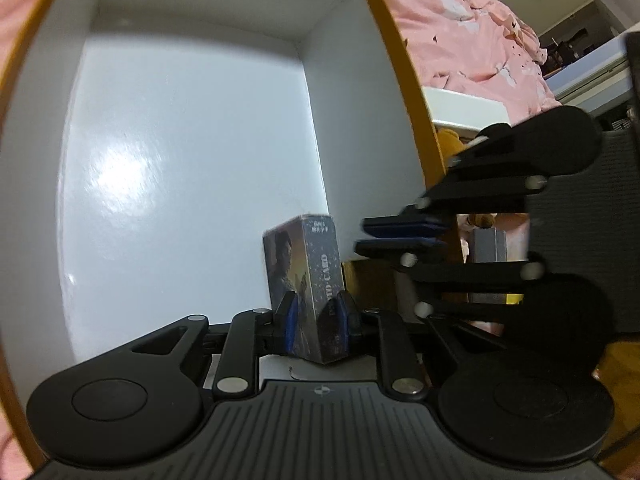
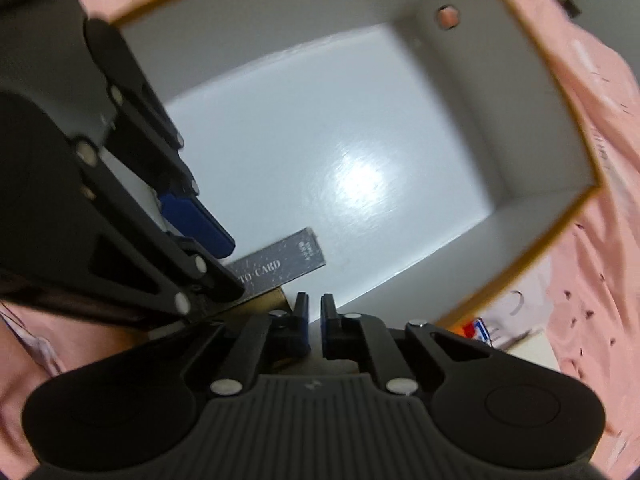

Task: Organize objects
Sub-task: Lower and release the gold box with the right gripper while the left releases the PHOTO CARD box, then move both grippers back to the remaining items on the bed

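A pink bedspread (image 1: 472, 32) with small dark specks surrounds everything here, rumpled across a bed, with a white ledge and a dim room beyond it.

The left hand-held gripper (image 1: 316, 318) has its blue pads pinched on the lower sides of a small card box (image 1: 306, 280) printed with a portrait and the words "PHOTO CARD". The box stands upright just ahead of that gripper, inside a large white-lined storage box (image 1: 192, 128) with an orange-brown rim, close to the wall on the gripper's right. Whether it already rests on the floor of the storage box cannot be told.

The right hand-held gripper (image 2: 315, 320) has its pads pressed nearly together with nothing between them. It hangs near the rim of the storage box, just to the right of the left one, its tips pointing sideways across the left wrist view.

Beyond the card box, the glossy interior ahead of both grippers is otherwise bare. Outside the rim, to the right of the left gripper, a grey box (image 1: 490, 246) and a brown plush toy (image 1: 450, 140) show. Judging by this, organizing has barely begun: one item is nearly placed, pending release, and others probably wait outside.
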Tool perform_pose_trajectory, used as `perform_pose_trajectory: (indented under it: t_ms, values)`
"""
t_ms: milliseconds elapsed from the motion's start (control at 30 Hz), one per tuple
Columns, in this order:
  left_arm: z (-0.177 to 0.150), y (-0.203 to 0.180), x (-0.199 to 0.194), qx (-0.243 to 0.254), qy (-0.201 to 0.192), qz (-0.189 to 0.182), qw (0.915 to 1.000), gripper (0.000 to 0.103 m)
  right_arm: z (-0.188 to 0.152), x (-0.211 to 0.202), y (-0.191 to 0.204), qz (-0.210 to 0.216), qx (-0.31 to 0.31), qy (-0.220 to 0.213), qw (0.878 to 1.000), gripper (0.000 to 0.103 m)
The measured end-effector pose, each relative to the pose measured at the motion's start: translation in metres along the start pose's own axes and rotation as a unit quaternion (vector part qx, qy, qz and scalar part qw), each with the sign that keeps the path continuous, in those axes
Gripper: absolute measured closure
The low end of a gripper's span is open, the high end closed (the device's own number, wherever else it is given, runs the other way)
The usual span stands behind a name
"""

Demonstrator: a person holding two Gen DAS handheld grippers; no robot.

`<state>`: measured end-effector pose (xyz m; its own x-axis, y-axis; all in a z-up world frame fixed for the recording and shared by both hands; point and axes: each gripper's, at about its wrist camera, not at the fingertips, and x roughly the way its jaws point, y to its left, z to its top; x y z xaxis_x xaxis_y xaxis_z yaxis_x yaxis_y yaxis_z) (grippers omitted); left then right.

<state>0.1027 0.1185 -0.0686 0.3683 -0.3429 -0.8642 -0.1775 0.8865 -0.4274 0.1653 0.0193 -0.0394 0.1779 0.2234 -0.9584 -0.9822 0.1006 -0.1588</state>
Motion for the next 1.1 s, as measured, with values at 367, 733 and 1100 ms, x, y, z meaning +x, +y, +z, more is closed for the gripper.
perform_pose_trajectory:
  t_ms: [367,733,1100]
  values:
    - [-0.006,-0.048,-0.032,0.079,-0.1,0.026,0.9914,0.076,-0.053,-0.075,-0.013,-0.062,0.21,-0.141,0.965,0.072]
    - [-0.046,-0.094,-0.057,0.259,-0.237,0.115,0.9293,0.072,-0.148,-0.093,0.001,-0.135,0.396,-0.244,0.875,0.039]
    - [-0.094,-0.035,-0.126,0.318,-0.405,0.264,0.8154,0.04,-0.218,-0.097,0.015,-0.154,0.535,-0.252,0.792,0.034]
